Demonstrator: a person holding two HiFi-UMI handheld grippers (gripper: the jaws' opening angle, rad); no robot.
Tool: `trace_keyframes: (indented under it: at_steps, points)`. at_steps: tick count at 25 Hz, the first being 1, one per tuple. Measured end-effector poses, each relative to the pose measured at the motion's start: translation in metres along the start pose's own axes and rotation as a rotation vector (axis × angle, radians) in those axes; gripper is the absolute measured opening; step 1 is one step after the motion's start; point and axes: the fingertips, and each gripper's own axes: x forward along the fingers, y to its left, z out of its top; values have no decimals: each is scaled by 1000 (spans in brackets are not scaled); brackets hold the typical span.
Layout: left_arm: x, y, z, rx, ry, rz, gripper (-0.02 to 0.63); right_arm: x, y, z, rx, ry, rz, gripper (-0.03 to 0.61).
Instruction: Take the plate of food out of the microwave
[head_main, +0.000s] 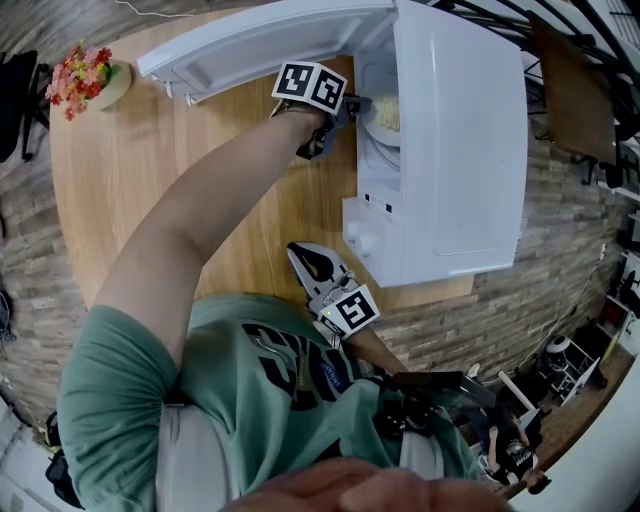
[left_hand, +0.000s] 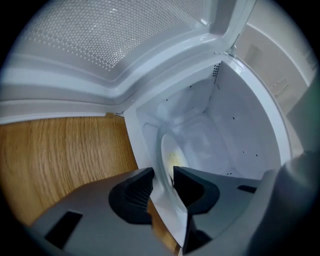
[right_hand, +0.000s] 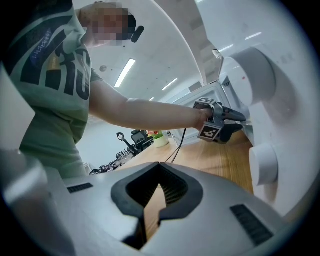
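The white microwave (head_main: 450, 150) stands on the round wooden table with its door (head_main: 260, 40) swung wide to the left. Inside sits a white plate (head_main: 385, 128) with pale food (head_main: 388, 110). My left gripper (head_main: 360, 103) reaches into the opening. In the left gripper view its jaws (left_hand: 163, 182) stand open on either side of the plate's near rim (left_hand: 167, 150), with a gap at the pads. My right gripper (head_main: 298, 252) hovers shut and empty over the table's front edge, below the microwave's control panel; its tips (right_hand: 160, 165) meet.
A pot of red and pink flowers (head_main: 85, 78) sits at the table's far left. Two round knobs (right_hand: 255, 75) on the microwave's front are close to my right gripper. The open door overhangs bare table (head_main: 150, 170) to the left of my left arm.
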Motion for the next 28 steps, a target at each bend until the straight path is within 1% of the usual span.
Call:
trace_keyframes:
  at_steps: [2,3,4,5,6,9,12,15,17,20,23,28]
  points:
    - [0,2,0,1,14,33,130,0,0,0,0,-1,-2,6]
    - [-1,2,0,-7,13,32,122,0,0,-1,3,1,-2,6]
    - [-3,2,1,-18,5,21,103,0,1,-2,5,5,-1,6]
    - [-6,0,3,-30,-9,3,63,-1,2,-2,7,8,-1,6]
    - [-8,-2,5,-43,-25,-16,40,-2,2,-3,7,11,-2,6]
    - [-15,-9,6,-81,-64,-83,25,-3,2,-2,5,10,-4,6]
    - [-25,-11,2,-117,-87,-140,18,-4,0,-2,2,11,-9,6]
    - [-33,-17,-3,-103,-88,-171,17,-6,-4,-2,-8,20,-24,6]
    - [-37,-21,-6,-92,-86,-183,17,-7,-7,-2,-14,24,-38,6]
    - [-45,-24,-11,-96,-89,-195,17,-9,-9,1,-16,21,-51,6]
    - [-59,-22,-20,-119,-103,-205,17,-10,-9,2,-24,24,-55,6]
    - [-94,-16,-28,-155,-152,-204,17,-11,-6,10,-37,16,-61,6]
